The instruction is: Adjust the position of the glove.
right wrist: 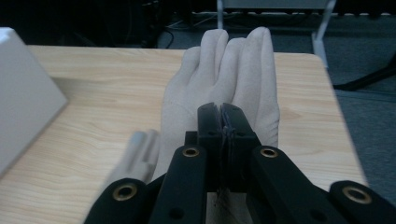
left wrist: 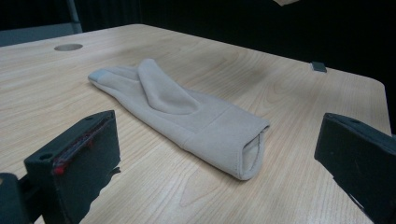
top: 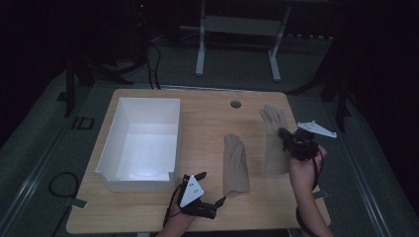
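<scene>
Two beige gloves are on the wooden table [top: 207,113]. One glove [top: 235,165] lies flat at the centre with its cuff toward me; it also shows in the left gripper view [left wrist: 187,112]. My left gripper [top: 212,187] [left wrist: 219,144] rests low just before that cuff, its jaws open on either side and clear of it. The second glove [top: 273,143] [right wrist: 219,70] is to the right. My right gripper [top: 289,140] [right wrist: 220,109] is shut on this glove's fabric near its middle, and the glove's fingers point away from me.
A white open box [top: 141,143] [right wrist: 23,102] stands on the left half of the table. A round cable hole [top: 235,104] [left wrist: 68,47] sits near the far edge. Bare wood lies between box and gloves. Metal desk legs [top: 200,49] stand on the floor beyond.
</scene>
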Demonstrator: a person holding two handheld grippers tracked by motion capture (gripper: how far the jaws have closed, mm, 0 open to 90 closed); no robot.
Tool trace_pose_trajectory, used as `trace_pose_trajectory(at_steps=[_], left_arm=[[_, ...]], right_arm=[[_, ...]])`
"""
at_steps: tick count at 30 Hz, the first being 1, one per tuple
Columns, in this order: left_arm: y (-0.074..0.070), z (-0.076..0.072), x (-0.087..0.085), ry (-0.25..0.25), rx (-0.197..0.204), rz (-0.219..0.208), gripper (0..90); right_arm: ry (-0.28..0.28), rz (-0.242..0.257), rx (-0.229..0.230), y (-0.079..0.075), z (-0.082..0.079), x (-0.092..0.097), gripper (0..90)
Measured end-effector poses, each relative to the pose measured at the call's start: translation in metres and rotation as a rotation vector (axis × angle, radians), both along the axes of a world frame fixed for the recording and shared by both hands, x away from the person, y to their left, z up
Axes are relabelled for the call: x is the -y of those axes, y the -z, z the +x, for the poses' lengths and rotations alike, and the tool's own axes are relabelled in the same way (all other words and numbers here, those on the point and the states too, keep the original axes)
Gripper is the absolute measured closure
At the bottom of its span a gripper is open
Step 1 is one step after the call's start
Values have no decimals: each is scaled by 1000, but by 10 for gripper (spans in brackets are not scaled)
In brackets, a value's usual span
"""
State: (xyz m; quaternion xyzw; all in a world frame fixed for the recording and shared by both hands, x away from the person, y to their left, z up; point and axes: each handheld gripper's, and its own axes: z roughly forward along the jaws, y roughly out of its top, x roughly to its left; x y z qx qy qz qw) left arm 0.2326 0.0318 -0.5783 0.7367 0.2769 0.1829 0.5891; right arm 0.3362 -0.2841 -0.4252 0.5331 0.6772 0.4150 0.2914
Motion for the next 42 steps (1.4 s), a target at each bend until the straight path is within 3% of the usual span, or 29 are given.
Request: trace_pose_trajectory(at_steps=[4, 5, 8, 14, 20, 33, 42], left_arm=[[0, 0, 0, 1, 1, 0, 5], [0, 0, 0, 1, 1, 0, 5], [0, 0, 0, 1, 2, 0, 5], [0, 0, 0, 2, 2, 1, 5], [0, 0, 0, 4, 4, 1, 5], [0, 0, 0, 16, -1, 1, 5], [0, -1, 0, 12, -4, 4, 5]], right_arm=[[-6, 28, -8, 1, -1, -16, 876], [-11, 54, -22, 6, -2, -27, 876], [-17, 70, -46, 13, -2, -41, 876], [-20, 88, -90, 29, -3, -67, 876], [-24, 72, -133, 49, -3, -88, 876], [6, 20, -171, 78, -2, -100, 875], [-2, 38, -256, 110, 4, -101, 866]])
